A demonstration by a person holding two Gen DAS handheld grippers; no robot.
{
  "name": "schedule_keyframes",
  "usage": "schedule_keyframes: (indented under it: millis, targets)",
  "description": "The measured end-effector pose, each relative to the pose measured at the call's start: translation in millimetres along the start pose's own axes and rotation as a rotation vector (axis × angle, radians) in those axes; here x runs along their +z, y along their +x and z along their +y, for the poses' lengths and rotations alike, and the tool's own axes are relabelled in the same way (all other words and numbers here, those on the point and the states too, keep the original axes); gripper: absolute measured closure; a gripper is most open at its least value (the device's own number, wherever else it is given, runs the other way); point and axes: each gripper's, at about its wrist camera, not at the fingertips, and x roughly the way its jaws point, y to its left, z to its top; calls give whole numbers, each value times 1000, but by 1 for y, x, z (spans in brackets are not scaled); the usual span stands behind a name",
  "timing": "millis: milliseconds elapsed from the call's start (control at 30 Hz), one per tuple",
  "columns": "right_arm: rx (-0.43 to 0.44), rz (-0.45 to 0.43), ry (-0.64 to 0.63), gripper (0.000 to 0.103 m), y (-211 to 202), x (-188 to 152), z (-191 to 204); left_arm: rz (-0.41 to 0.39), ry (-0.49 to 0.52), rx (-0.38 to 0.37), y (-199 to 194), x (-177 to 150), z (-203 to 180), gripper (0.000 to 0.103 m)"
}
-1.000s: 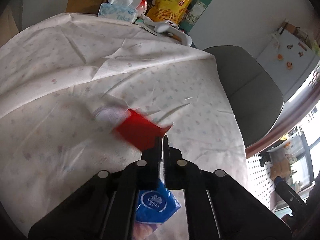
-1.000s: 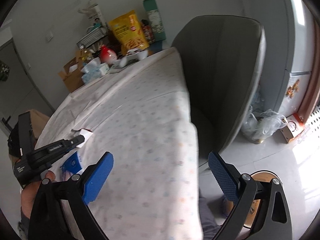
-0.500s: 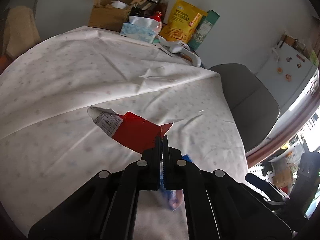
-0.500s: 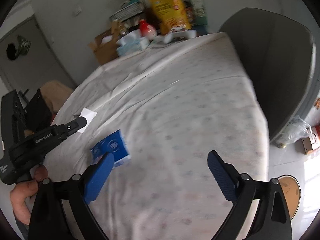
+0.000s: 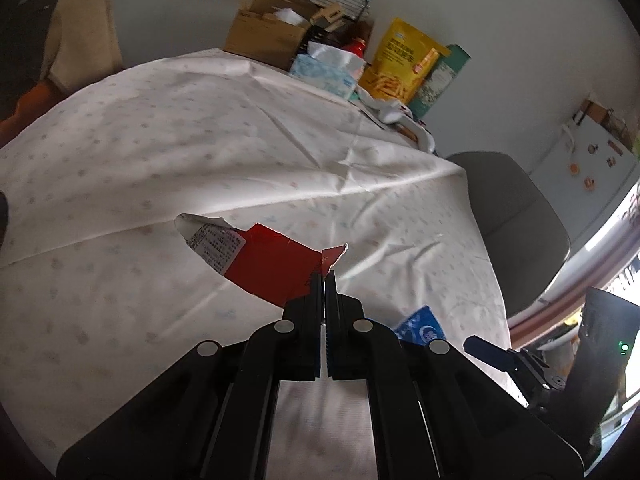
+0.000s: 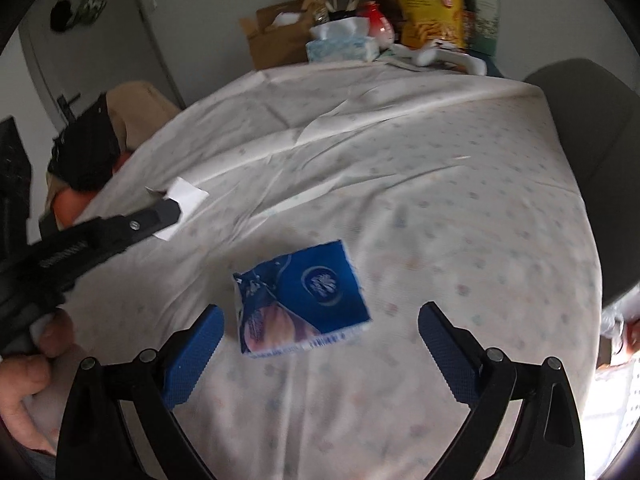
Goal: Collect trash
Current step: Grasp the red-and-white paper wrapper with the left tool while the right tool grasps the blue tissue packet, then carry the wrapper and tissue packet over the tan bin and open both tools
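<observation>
Red wrapper (image 5: 267,265) | pinched by left gripper (image 5: 325,277) | right gripper (image 6: 318,330) wide over blue packet (image 6: 308,296)

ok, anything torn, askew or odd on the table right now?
Two things: a torn red wrapper with a ragged edge, pinched in the left gripper, and a crumpled blue tissue packet lying askew on the tablecloth between the right gripper's open jaws.

Setting: lived-in home room. Table under patterned white cloth (image 6: 420,152). At its far edge: tissue box (image 6: 344,46), yellow snack bag (image 6: 430,6), open cardboard box (image 6: 276,34). Grey chair (image 5: 516,216) beside table; beyond it, fridge with magnets (image 5: 596,160).
</observation>
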Motion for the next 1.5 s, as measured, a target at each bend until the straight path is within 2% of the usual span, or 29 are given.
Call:
schedule_keyframes:
  millis: [267,300,367,567,800,1067,1500]
  targets:
    - [-75,12,-76,9,21,5,20,7,-36,0,3,-1,21,100]
    - [-98,19,-95,12,24,4,23,9,-38,-2,3,-1,21,100]
    - [-101,24,-128,26,27,2,26,12,-38,-6,4,-2,21,100]
    - [-60,40,-110,42,17,1,17,11,-26,-14,3,-4,13,100]
    - [-24,-3,-10,42,-12,-4,-16,17,9,-30,3,-6,-7,100]
    - [-41,-50,95,42,-45,-15,-61,38,69,-61,7,-16,-46,100]
    - [-179,-113,279,42,-91,-55,-157,87,192,-133,20,-36,-117,100]
